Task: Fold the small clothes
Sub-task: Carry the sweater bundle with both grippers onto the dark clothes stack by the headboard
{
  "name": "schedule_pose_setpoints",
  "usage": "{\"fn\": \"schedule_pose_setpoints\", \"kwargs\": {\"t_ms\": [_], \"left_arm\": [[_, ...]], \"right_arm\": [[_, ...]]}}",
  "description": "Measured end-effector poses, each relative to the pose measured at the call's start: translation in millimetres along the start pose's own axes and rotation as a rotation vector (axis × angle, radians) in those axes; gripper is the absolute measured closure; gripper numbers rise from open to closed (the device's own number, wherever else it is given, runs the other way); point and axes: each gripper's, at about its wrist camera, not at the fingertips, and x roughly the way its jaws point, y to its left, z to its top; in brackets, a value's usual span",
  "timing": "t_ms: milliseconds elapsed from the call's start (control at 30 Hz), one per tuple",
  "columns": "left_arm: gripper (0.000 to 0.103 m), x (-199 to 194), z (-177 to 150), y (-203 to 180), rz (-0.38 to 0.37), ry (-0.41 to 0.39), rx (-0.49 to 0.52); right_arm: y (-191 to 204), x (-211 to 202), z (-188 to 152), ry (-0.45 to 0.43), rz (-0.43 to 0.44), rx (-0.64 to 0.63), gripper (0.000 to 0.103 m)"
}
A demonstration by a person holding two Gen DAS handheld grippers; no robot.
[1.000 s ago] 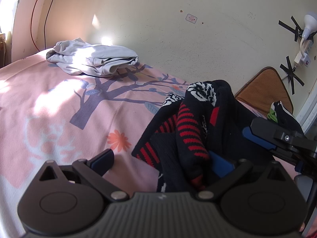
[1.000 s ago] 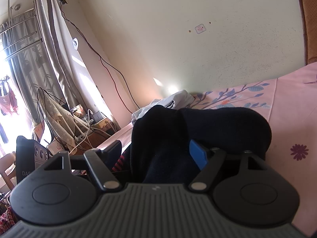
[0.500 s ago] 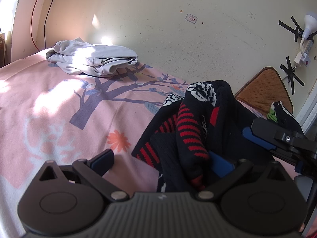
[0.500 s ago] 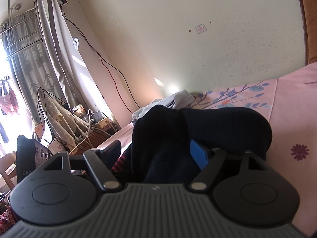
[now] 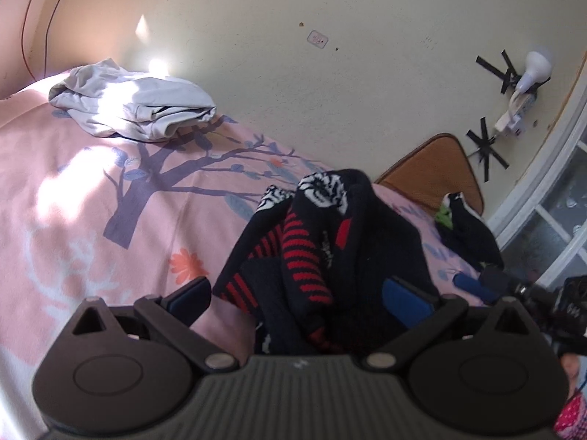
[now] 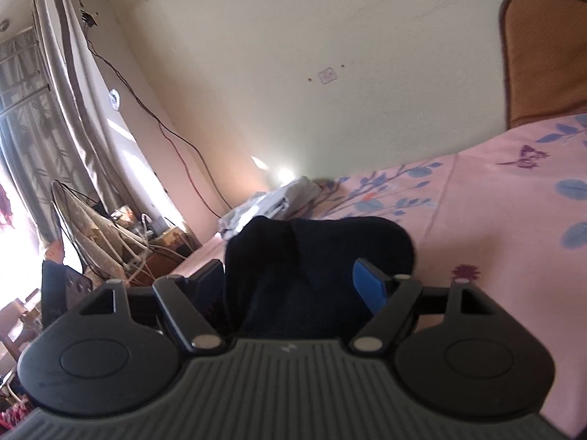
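Observation:
A black garment (image 5: 352,242) with red stripes and a white pattern stands bunched up on the pink bedsheet (image 5: 91,220). My left gripper (image 5: 297,295) is open around it: the cloth rests against the right finger, and the left finger is clear of it. In the right wrist view, dark bunched fabric (image 6: 315,253) fills the gap of my right gripper (image 6: 290,282), touching both fingers. The right gripper's blue fingertip (image 5: 473,288) shows just right of the garment in the left wrist view.
A crumpled white cloth (image 5: 135,106) lies at the far side of the bed by the wall. A brown cushion (image 5: 433,172) leans at the head end, with another dark garment (image 5: 466,227) below it. Beyond the bed stand curtains and a cluttered stand (image 6: 110,242).
The right gripper has shifted lower and to the right in the left wrist view, and its own camera has tilted. The dark fabric kept its place between the right fingers. The left fingers stayed apart.

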Motion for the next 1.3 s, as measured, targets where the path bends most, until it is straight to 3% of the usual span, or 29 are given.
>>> {"fn": "schedule_pose_setpoints", "kwargs": {"t_ms": [167,300,400,467,567,600,733,833,1000,1067,1167,1267,1300], "left_arm": [[0.0,33,3,6,-0.053,0.158,-0.06],[0.0,42,-2,2,-0.049,0.143,-0.044],[0.001,42,-7,0,-0.046,0.114,-0.042],[0.002,42,-9,-3,-0.03,0.095,-0.039],[0.015,47,-2,-13,0.013,0.094,-0.052],[0.02,51,2,-20,0.006,0.098,-0.058],[0.02,81,31,-74,-0.109,0.089,-0.014],[0.02,121,62,-144,-0.199,0.064,0.105],[0.02,221,103,-261,-0.373,0.056,0.227],[0.019,264,112,-293,-0.406,0.065,0.247],[0.016,339,107,-329,-0.355,0.117,0.268],[0.017,410,86,-338,-0.167,0.214,0.312],[0.003,426,81,-331,-0.167,0.245,0.28]], "right_arm": [[-35,16,-21,0.137,-0.063,0.154,0.021],[-29,51,-31,0.177,0.006,0.145,0.02],[-18,76,-26,0.2,-0.013,0.133,0.021],[-17,86,-20,0.213,-0.039,0.145,0.042],[-20,81,-11,0.198,-0.025,0.167,0.058],[-19,77,-8,0.187,-0.019,0.156,0.06],[-26,34,16,0.056,-0.032,0.059,0.063],[-54,-10,53,-0.069,-0.083,0.027,0.063],[-113,-86,126,-0.264,-0.287,-0.068,0.063],[-147,-106,152,-0.311,-0.366,-0.079,0.063],[-209,-118,174,-0.335,-0.466,-0.028,0.063],[-285,-109,180,-0.275,-0.598,0.105,0.062],[-307,-104,177,-0.238,-0.629,0.155,0.061]]}}
